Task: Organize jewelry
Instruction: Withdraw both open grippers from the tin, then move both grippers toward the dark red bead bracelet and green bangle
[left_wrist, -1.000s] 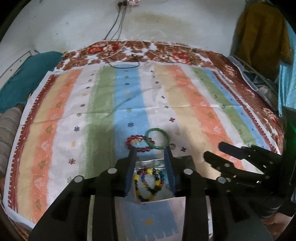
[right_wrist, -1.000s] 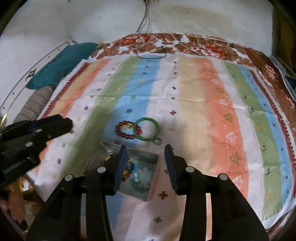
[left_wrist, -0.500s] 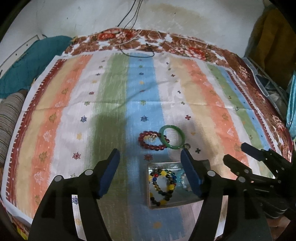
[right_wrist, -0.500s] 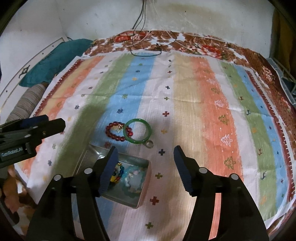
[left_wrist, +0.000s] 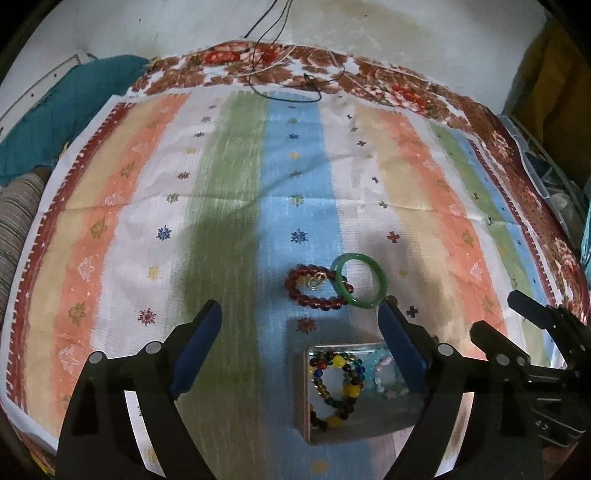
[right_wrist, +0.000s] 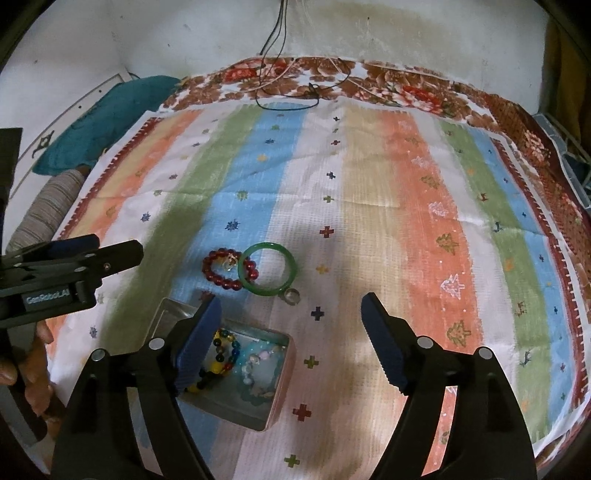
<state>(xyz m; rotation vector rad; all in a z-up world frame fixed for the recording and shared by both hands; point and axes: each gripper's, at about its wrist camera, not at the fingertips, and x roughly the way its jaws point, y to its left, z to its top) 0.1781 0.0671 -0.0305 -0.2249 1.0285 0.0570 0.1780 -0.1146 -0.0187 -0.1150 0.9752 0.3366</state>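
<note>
1. Left wrist view: the left gripper (left_wrist: 299, 345) hangs over the striped cloth (left_wrist: 229, 206) with its jaws opening wide and nothing between them. At the right edge, the right gripper (left_wrist: 517, 325) also holds nothing, its jaws opening too.
2. Still loose on the cloth, just beyond the tin (left_wrist: 306, 413): a red bead bracelet (left_wrist: 314, 299), with the green bangle (left_wrist: 369, 295) overlapping its right side. A small gold ring (left_wrist: 317, 281) lies inside the bead loop.
3. The tin sits near, right of centre, and already holds a multicoloured bead bracelet (left_wrist: 334, 384) and a pale one (left_wrist: 388, 373).
4. In the right wrist view, a small clear ring (right_wrist: 291, 295) touches the bangle's near edge.
5. The bangle looks rigid, smooth and probably brittle. I would pinch across its right rim, clear of the beads, with gentle pressure, since a glossy hoop could squirt out.
6. The bead bracelet is likely light and floppy. Gripping one bead section on its left side would let it dangle and avoid dragging the bangle.
7. The two small rings look hardest to grip and easiest to knock away.
</note>
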